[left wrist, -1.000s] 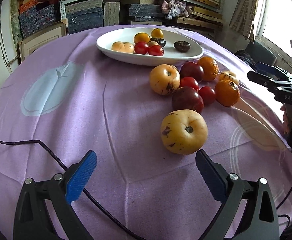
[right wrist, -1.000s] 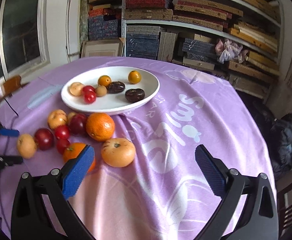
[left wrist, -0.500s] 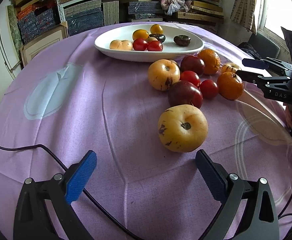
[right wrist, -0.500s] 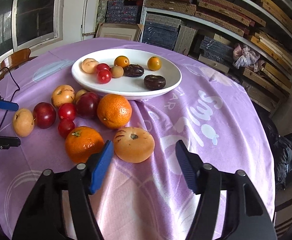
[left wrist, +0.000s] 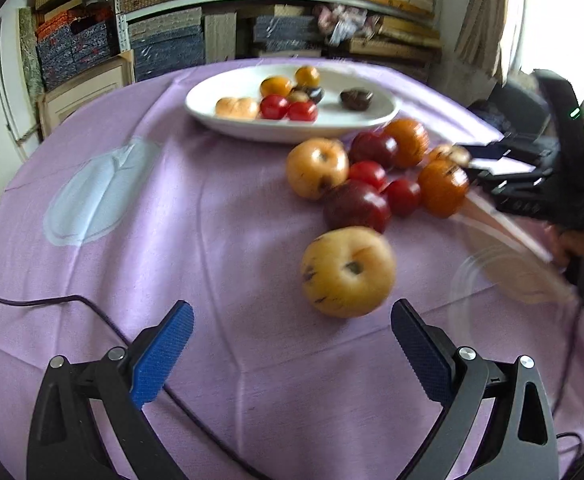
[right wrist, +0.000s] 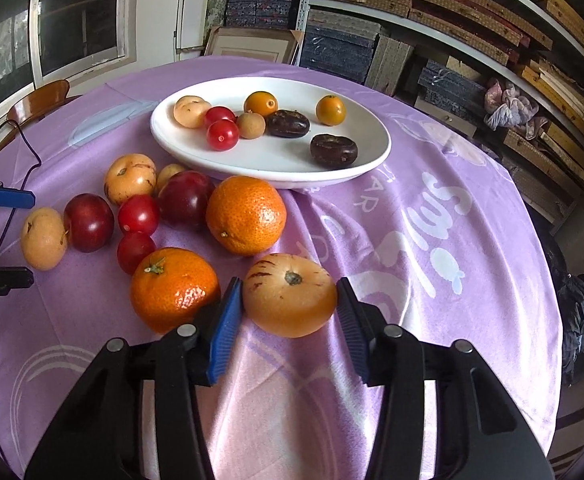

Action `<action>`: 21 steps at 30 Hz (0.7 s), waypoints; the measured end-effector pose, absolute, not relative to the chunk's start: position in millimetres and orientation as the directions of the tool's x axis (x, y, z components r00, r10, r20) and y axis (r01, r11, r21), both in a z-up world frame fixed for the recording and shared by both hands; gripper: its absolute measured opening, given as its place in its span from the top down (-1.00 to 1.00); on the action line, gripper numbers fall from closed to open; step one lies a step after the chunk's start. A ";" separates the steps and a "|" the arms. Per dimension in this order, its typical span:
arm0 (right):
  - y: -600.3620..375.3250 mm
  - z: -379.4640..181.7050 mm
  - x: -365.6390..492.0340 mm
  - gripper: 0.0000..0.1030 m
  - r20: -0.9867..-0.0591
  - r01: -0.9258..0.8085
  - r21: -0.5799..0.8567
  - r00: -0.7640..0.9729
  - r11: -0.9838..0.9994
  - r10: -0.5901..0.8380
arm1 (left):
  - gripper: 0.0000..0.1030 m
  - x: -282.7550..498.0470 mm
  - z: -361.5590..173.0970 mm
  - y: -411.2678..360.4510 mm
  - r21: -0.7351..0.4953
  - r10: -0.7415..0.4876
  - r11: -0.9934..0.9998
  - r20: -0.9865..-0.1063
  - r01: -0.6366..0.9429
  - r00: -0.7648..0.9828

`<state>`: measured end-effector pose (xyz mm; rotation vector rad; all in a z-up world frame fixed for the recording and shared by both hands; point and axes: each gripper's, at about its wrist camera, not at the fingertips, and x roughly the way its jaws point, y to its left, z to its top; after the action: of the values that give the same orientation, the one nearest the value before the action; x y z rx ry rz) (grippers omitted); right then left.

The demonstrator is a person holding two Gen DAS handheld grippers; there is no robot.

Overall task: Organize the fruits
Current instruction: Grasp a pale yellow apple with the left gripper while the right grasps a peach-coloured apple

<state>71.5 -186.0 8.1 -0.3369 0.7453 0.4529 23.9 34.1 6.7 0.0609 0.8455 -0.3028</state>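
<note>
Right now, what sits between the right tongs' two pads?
In the right wrist view, the striped yellow-orange fruit fills the gap of the right tongs, which have just been closing; both pads touch its sides while it rests on the purple cloth.

Glossy white oval ceramic plate (right wrist: pixel 372 136) holds two red cherry tomatoes, two yellow-orange ones, two dark brown wrinkled fruits. Counter under lilac cloth with white lettering (right wrist: pixel 432 208). Just in front of the plate: pitted orange mandarin (right wrist: pixel 245 214), dark red plums, yellow speckled fruit. Nearest: pale orange purple-streaked round fruit (right wrist: pixel 289 294) between blue ribbed pads.
</note>
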 end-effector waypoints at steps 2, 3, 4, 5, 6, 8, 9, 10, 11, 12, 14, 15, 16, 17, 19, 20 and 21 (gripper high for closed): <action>-186.4 7.5 71.9 0.09 -0.716 -0.502 -0.128 0.644 0.856 0.270 | -0.93 21.3 8.5 26.4 -0.074 -0.271 0.943 -0.735 0.324 0.622; -187.8 7.3 72.4 0.09 -0.719 -0.499 -0.119 0.639 0.858 0.272 | -0.93 21.2 8.6 21.0 -0.051 -0.258 0.943 -0.737 0.329 0.625; -188.7 7.0 73.2 0.09 -0.722 -0.499 -0.112 0.635 0.859 0.275 | -0.93 20.7 9.0 16.9 -0.035 -0.247 0.944 -0.734 0.327 0.633; -189.5 6.7 74.4 0.09 -0.724 -0.499 -0.104 0.631 0.860 0.278 | -0.93 20.3 10.5 14.4 -0.031 -0.248 0.944 -0.727 0.329 0.641; -190.1 6.4 75.1 0.09 -0.726 -0.499 -0.099 0.628 0.861 0.280 | -0.93 20.0 12.3 12.5 -0.036 -0.258 0.942 -0.717 0.334 0.648; -187.7 2.2 79.0 0.10 -0.747 -0.500 -0.102 0.609 0.860 0.266 | -0.88 23.0 13.7 10.3 -0.047 -0.269 0.940 -0.712 0.339 0.648; -186.9 0.6 80.3 0.09 -0.752 -0.501 -0.103 0.604 0.860 0.262 | -0.79 25.9 12.9 9.3 -0.057 -0.279 0.937 -0.715 0.344 0.642; -187.0 0.3 80.9 0.09 -0.752 -0.501 -0.099 0.604 0.859 0.265 | -0.51 28.3 11.5 8.4 -0.065 -0.286 0.935 -0.720 0.349 0.632; -187.3 -0.7 81.6 0.09 -0.752 -0.502 -0.096 0.602 0.860 0.268 | -0.24 31.0 9.3 7.9 -0.073 -0.291 0.933 -0.728 0.353 0.620; -187.7 -1.0 82.5 0.10 -0.752 -0.502 -0.092 0.601 0.860 0.270 | -0.18 33.6 7.0 7.2 -0.084 -0.299 0.930 -0.738 0.357 0.605; -187.8 -1.0 83.0 0.10 -0.752 -0.502 -0.094 0.601 0.860 0.270 | -0.17 36.1 5.3 7.6 -0.101 -0.309 0.929 -0.742 0.357 0.595; -187.8 -1.2 83.2 0.10 -0.752 -0.504 -0.094 0.602 0.859 0.271 | -0.17 35.6 5.6 8.1 -0.104 -0.311 0.929 -0.739 0.355 0.597; -187.7 -1.2 83.5 0.10 -0.751 -0.505 -0.094 0.601 0.858 0.272 | -0.17 35.5 5.5 8.1 -0.104 -0.311 0.929 -0.738 0.355 0.598; -187.7 -0.9 83.5 0.10 -0.750 -0.506 -0.094 0.602 0.857 0.273 | -0.17 35.7 5.2 7.5 -0.102 -0.310 0.929 -0.739 0.356 0.598; -187.4 0.2 82.3 0.11 -0.743 -0.508 -0.097 0.609 0.856 0.278 | -0.15 34.8 5.6 6.8 -0.093 -0.305 0.929 -0.737 0.357 0.603; -188.0 1.8 80.6 0.11 -0.739 -0.508 -0.096 0.613 0.856 0.281 | -0.06 34.0 6.3 6.9 -0.091 -0.305 0.930 -0.733 0.357 0.608; -188.5 2.6 79.6 0.11 -0.735 -0.507 -0.093 0.616 0.857 0.285 | 0.00 33.6 7.2 7.2 -0.090 -0.304 0.930 -0.729 0.355 0.613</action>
<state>79.6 -188.5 2.6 -0.3062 0.7843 0.4645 33.6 7.2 7.2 0.0660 0.8275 -0.3806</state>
